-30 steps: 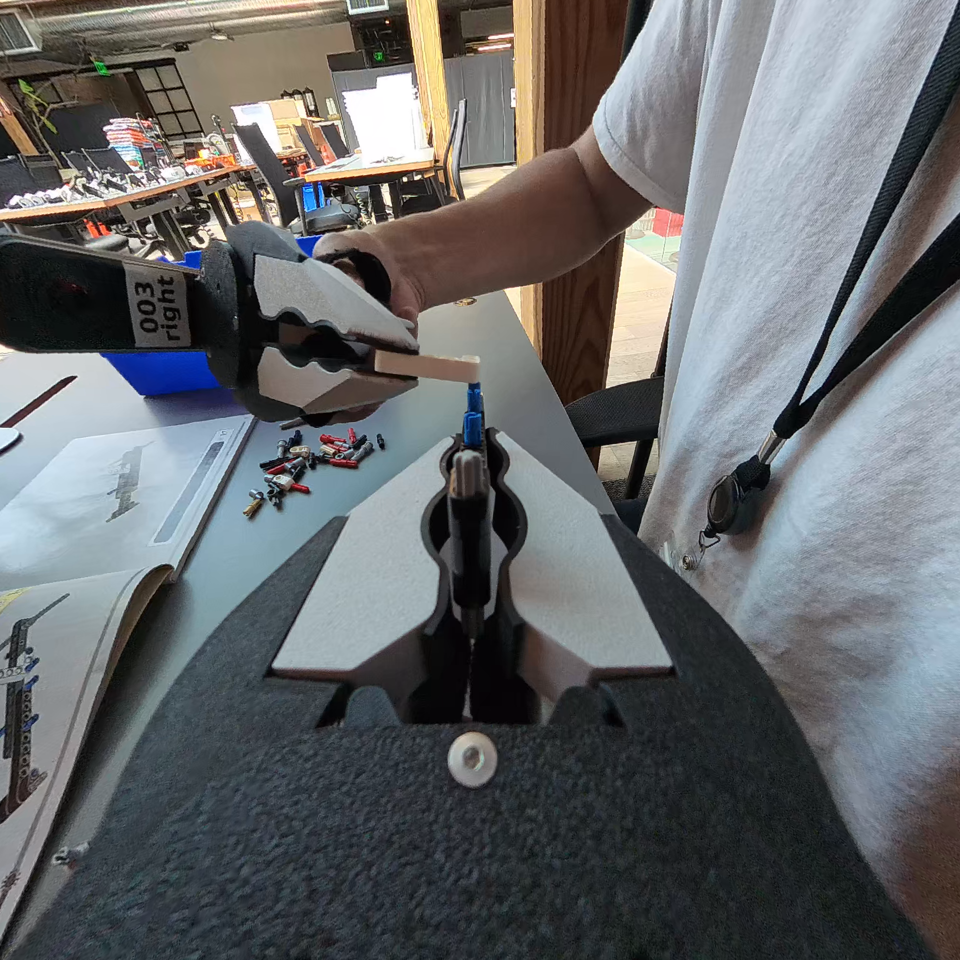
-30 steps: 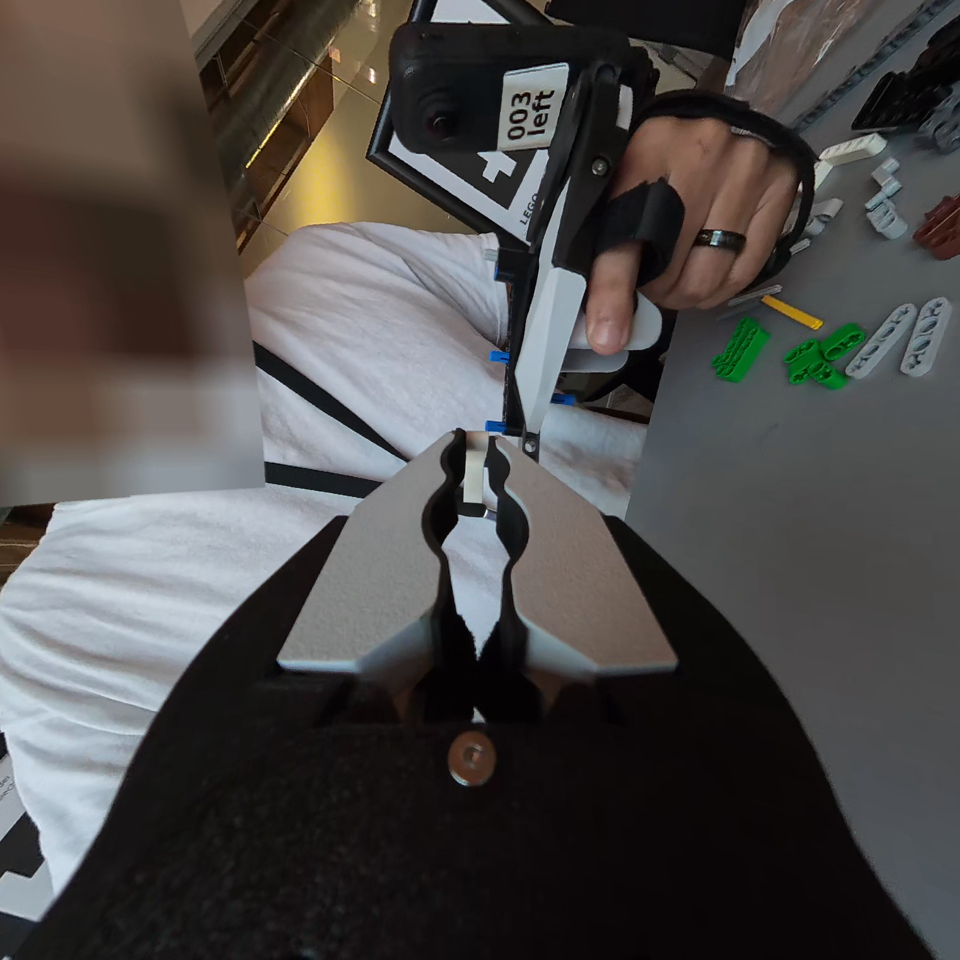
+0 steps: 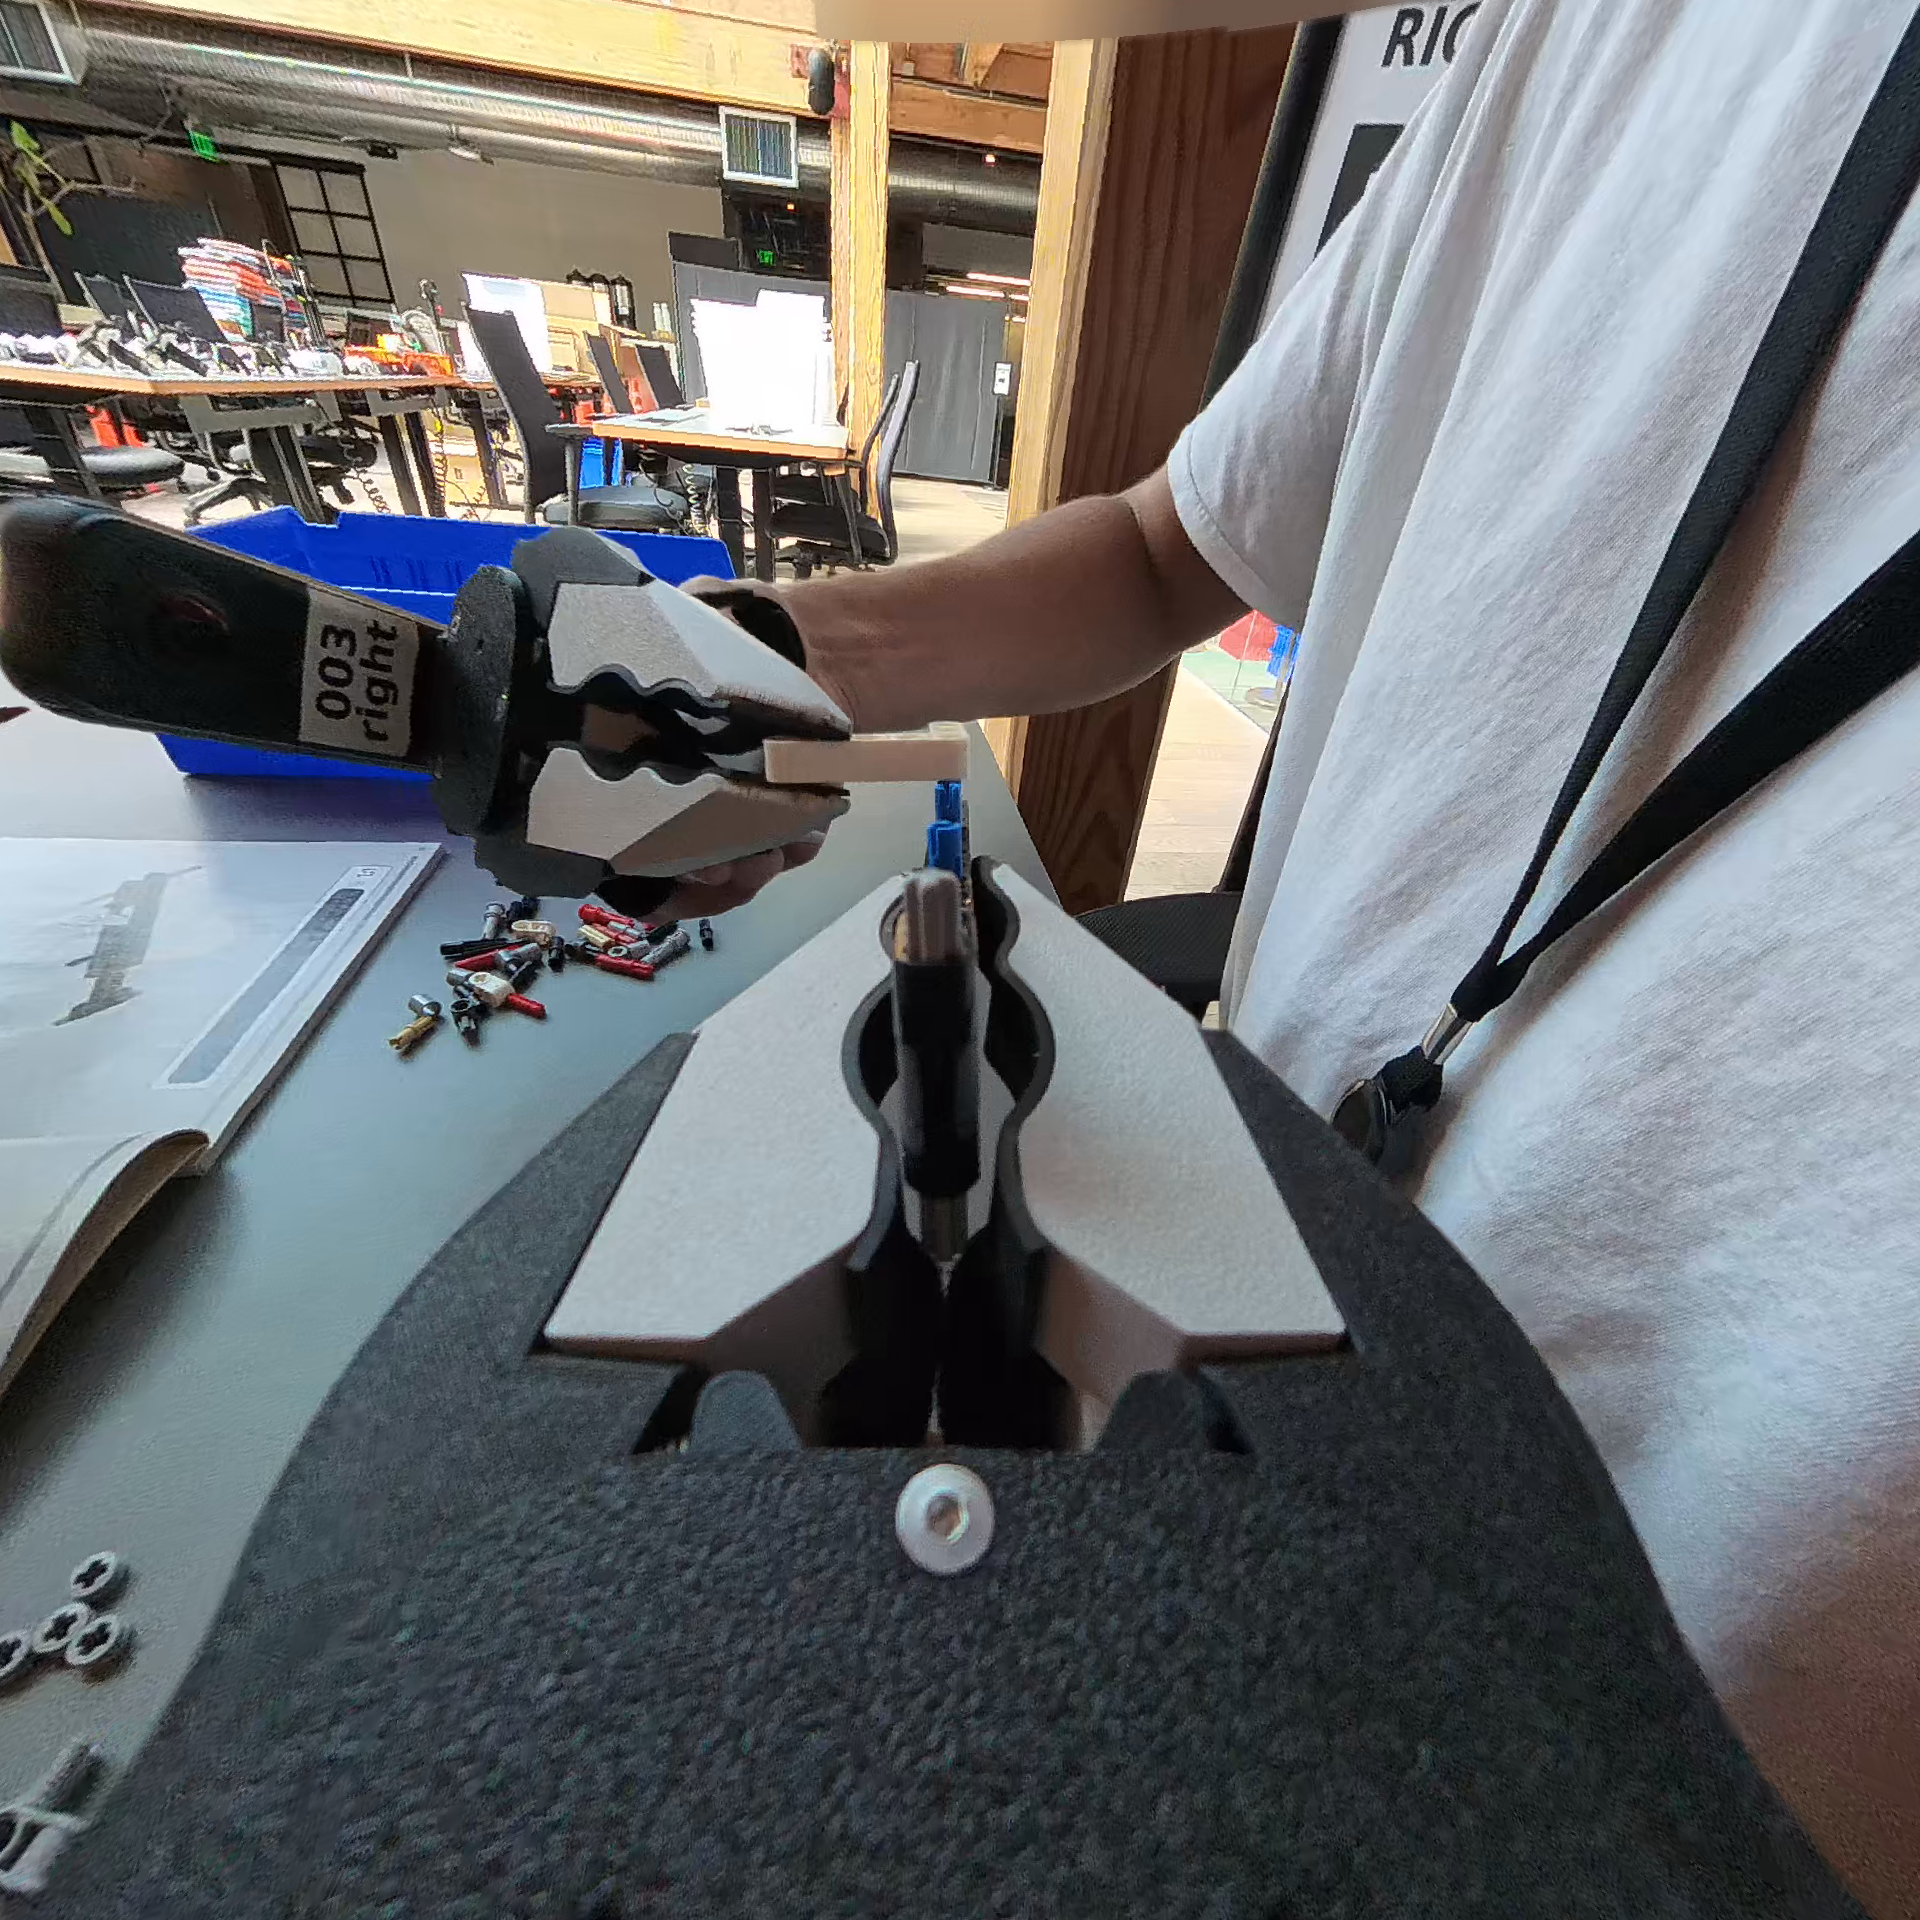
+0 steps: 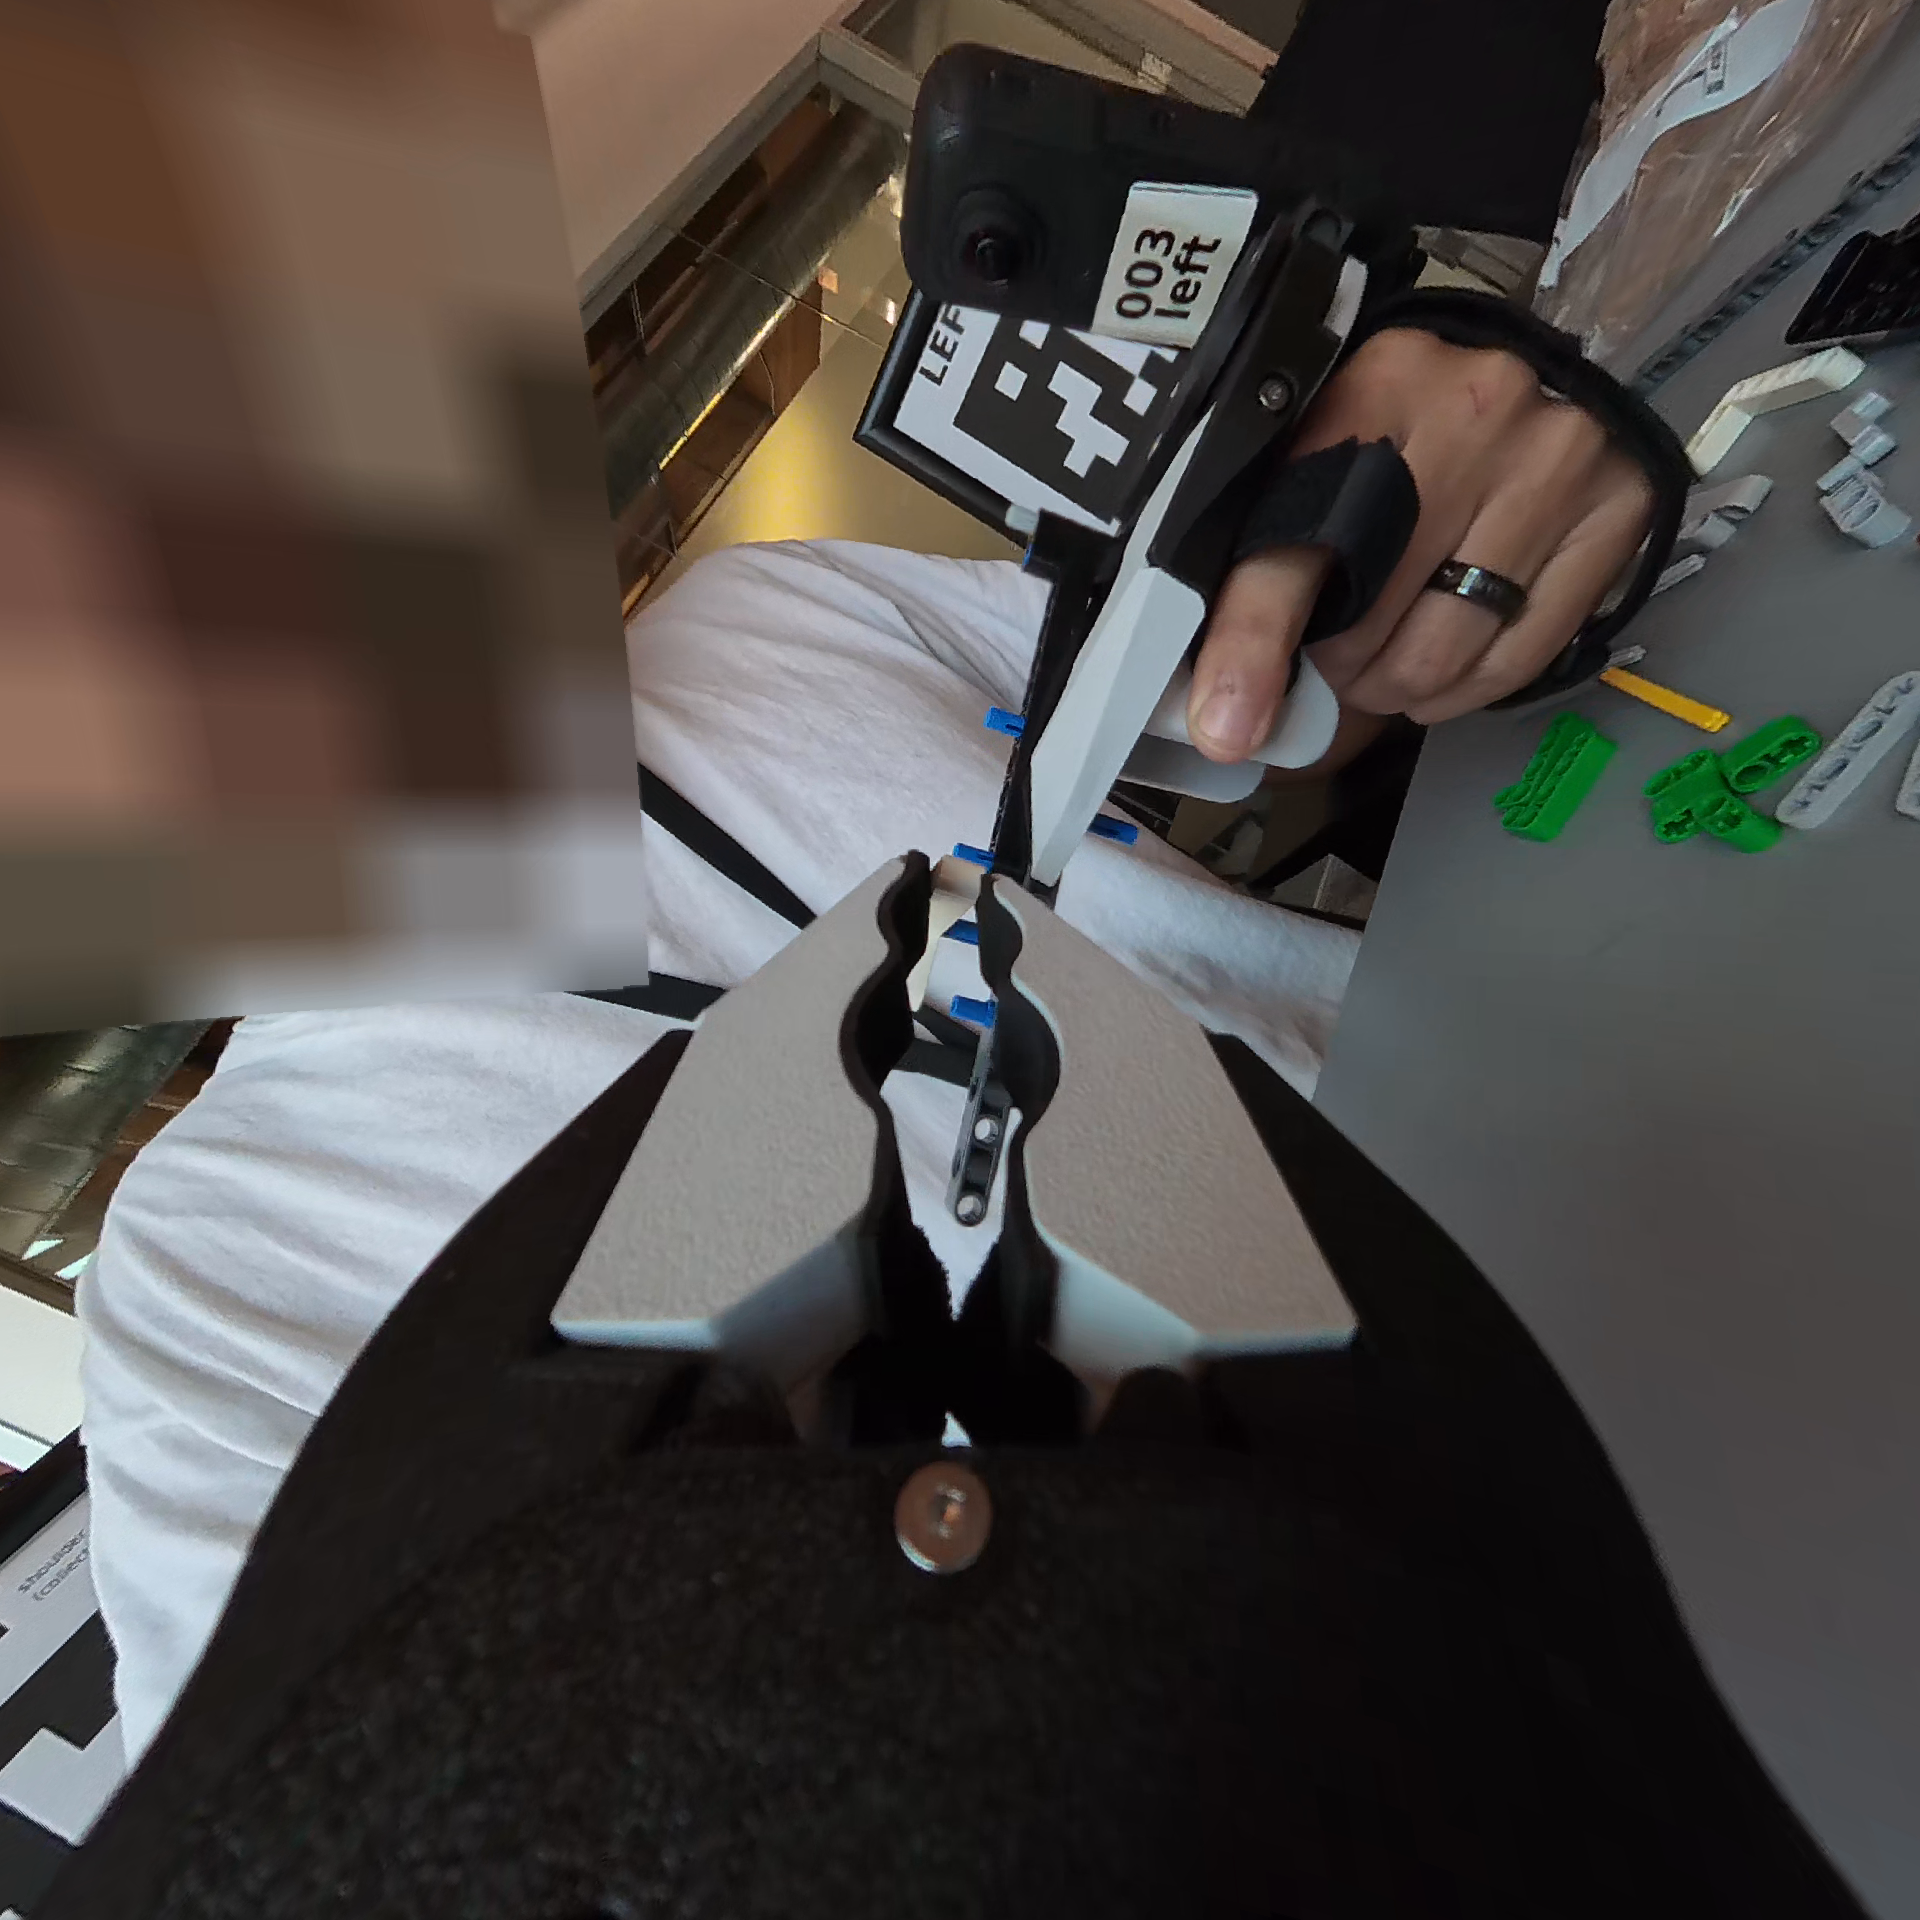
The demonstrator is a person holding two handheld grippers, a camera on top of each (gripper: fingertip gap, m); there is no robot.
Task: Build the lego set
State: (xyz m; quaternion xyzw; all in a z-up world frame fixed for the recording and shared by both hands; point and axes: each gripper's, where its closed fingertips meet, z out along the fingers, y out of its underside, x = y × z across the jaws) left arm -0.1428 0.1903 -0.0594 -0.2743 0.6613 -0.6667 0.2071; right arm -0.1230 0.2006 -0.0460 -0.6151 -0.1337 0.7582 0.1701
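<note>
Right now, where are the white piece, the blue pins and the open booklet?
white piece (image 3: 868,753), left wrist view, middle of its flat side.
blue pins (image 3: 948,821), left wrist view, on the upright stack under the white piece.
open booklet (image 3: 208,956), left wrist view, upper page.

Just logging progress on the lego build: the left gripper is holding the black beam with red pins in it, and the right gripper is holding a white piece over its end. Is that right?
Not quite: the pins are blue, not red, as both wrist views show. The rest holds: the left gripper is shut on the black beam, and the right gripper holds the white piece over its end.
</note>
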